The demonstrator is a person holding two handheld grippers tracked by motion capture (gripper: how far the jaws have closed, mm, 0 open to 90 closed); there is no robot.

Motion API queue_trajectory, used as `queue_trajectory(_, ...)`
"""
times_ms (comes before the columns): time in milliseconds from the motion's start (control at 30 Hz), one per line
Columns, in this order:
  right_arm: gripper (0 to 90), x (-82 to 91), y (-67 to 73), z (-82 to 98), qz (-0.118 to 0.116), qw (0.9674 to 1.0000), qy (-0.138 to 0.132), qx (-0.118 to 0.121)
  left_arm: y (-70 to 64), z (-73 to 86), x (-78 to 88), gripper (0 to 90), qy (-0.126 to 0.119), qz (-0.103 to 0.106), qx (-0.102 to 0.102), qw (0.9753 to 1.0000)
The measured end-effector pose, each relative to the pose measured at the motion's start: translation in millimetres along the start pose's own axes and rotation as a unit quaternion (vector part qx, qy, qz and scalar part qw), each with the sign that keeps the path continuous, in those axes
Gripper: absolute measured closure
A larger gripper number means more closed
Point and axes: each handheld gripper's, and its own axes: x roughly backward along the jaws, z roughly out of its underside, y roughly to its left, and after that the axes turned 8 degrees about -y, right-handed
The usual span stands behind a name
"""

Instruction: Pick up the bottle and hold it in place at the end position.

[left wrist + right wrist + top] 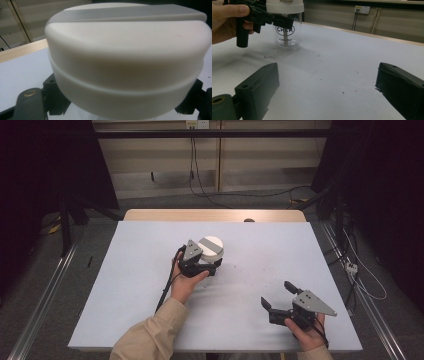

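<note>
Tabletop (pixel 150 285), pale and wide, carried everything. Beyond the right gripper (pixel 281 296), whose jaws stood spread with nothing between them, a clear jar (pixel 287 37) with a white lid (pixel 212 247) stood upright, well apart from that gripper. Around the jar just under the lid, the left gripper (pixel 212 265) was pinching it from both sides.

White table (pixel 130 285), wall socket (pixel 362 9), floor cables (pixel 240 195), metal rails (pixel 42 295)

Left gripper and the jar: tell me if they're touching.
Touching. The right gripper view shows the left gripper clamped around the jar just under its white lid.
</note>
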Motion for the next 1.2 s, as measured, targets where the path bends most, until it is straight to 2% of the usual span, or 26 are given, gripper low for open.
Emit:
queue_trajectory(67,4.5,0.1,0.0,0.0,0.000,1.0000,0.000,0.000,-0.1,0.2,-1.5,18.6,0.000,-0.005,0.007,1.0000)
queue_trajectory(133,4.6,0.3,0.0,0.0,-0.001,1.0000,0.000,0.000,0.1,1.2,-3.1,18.5,0.002,-0.007,-0.001,1.0000)
queue_trajectory(400,4.5,0.0,0.0,-0.8,0.000,1.0000,-0.002,0.002,-1.5,4.6,-8.6,18.6,0.004,-0.010,0.002,0.9999)
queue_trajectory(633,4.5,0.0,-0.2,-1.1,0.000,1.0000,-0.003,0.000,-3.0,5.9,-11.5,18.5,0.003,-0.012,-0.003,0.9999)
queue_trajectory(700,4.6,0.0,-0.2,-1.0,0.000,1.0000,-0.002,0.000,-2.7,6.5,-11.8,18.5,0.004,-0.013,0.004,0.9999)
queue_trajectory(1200,4.5,-0.9,-0.4,-0.9,-0.001,1.0000,-0.001,0.001,-1.4,10.0,-14.6,18.6,0.005,-0.016,0.001,0.9999)
